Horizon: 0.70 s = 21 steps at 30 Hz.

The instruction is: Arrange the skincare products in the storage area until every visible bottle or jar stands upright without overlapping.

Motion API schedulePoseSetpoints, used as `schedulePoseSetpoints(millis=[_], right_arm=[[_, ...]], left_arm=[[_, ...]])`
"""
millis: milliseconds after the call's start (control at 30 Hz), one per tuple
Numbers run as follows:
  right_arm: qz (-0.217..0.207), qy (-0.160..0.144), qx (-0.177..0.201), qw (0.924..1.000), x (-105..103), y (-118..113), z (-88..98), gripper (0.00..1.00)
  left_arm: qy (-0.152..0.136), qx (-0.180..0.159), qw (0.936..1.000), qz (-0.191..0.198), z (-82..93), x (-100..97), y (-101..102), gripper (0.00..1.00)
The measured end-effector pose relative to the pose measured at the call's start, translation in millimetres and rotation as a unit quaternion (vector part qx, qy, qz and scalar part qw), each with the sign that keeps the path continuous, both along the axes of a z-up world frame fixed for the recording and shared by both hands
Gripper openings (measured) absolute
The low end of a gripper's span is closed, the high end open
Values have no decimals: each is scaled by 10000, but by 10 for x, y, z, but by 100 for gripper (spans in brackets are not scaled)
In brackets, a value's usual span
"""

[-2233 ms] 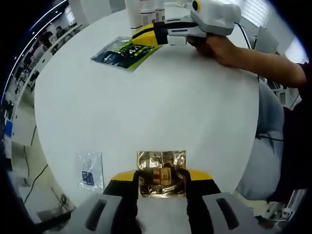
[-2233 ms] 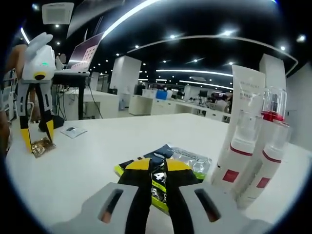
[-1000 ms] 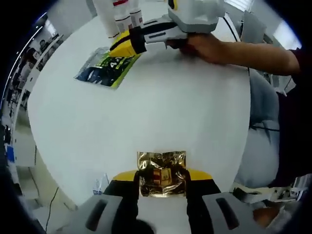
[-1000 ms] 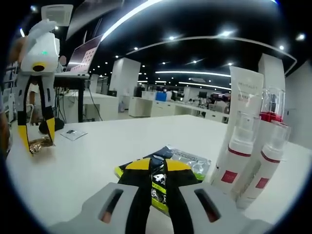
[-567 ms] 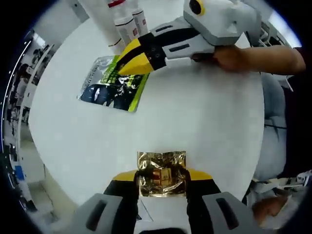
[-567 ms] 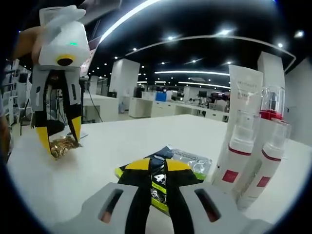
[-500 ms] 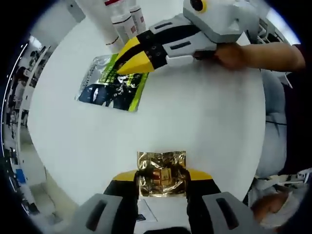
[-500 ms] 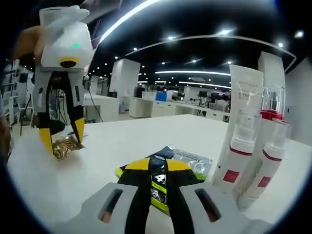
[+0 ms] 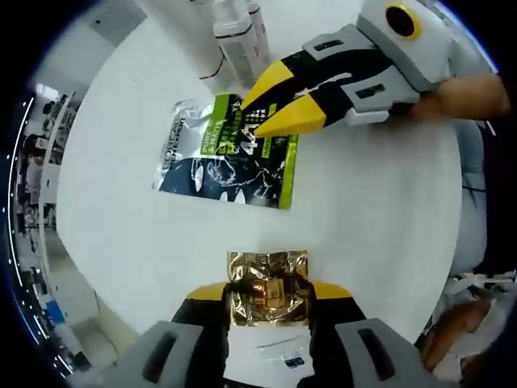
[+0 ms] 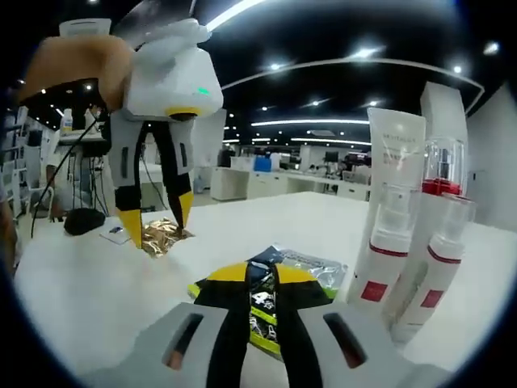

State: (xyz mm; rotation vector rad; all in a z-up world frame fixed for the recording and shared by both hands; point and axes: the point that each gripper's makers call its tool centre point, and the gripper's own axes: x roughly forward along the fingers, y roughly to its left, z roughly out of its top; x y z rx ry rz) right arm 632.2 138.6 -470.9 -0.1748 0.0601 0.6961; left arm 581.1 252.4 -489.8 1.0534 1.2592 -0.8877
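Note:
My left gripper (image 9: 268, 293) is shut on a crinkled gold sachet (image 9: 268, 279) and hangs above the white round table (image 9: 371, 218). Below it lies a green and black sachet (image 9: 226, 162). My right gripper (image 9: 275, 113) comes in from the upper right with its jaws closed on that sachet's edge. In the right gripper view, my right gripper (image 10: 260, 301) pinches the green sachet (image 10: 303, 271), and the left gripper (image 10: 155, 230) stands close ahead with the gold sachet (image 10: 166, 237). White pump bottles (image 10: 388, 250) and a tall white tube (image 10: 394, 153) stand upright at the right.
Two white bottles (image 9: 238, 36) stand just past the green sachet. A small clear packet (image 9: 283, 356) lies on the table under my left gripper; the same packet (image 10: 113, 234) sits behind the gold sachet. A hand (image 9: 477, 85) holds the right gripper. Desks fill the office beyond.
My left gripper has carried the gold sachet across the table, close to the green sachet and the right gripper. The right gripper stays closed on the green sachet in the same spot.

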Motion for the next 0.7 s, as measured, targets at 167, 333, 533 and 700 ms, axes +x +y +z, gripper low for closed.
schedulePoseSetpoints(millis=[167, 333, 533, 700], right_arm=[[-62, -12, 61, 10000, -2, -22, 13, 9], [-48, -52, 63, 10000, -10, -14, 24, 10], [-68, -37, 6, 10000, -15, -13, 4, 9], [-90, -41, -9, 10000, -10, -18, 5, 9]], left_arm=[[13, 189, 9998, -56, 10, 166, 57, 38], [-18, 211, 9997, -131, -47, 317, 61, 38], [-121, 324, 9991, -229, -104, 536, 50, 38], [-173, 227, 9992, -266, -162, 695, 2, 38]])
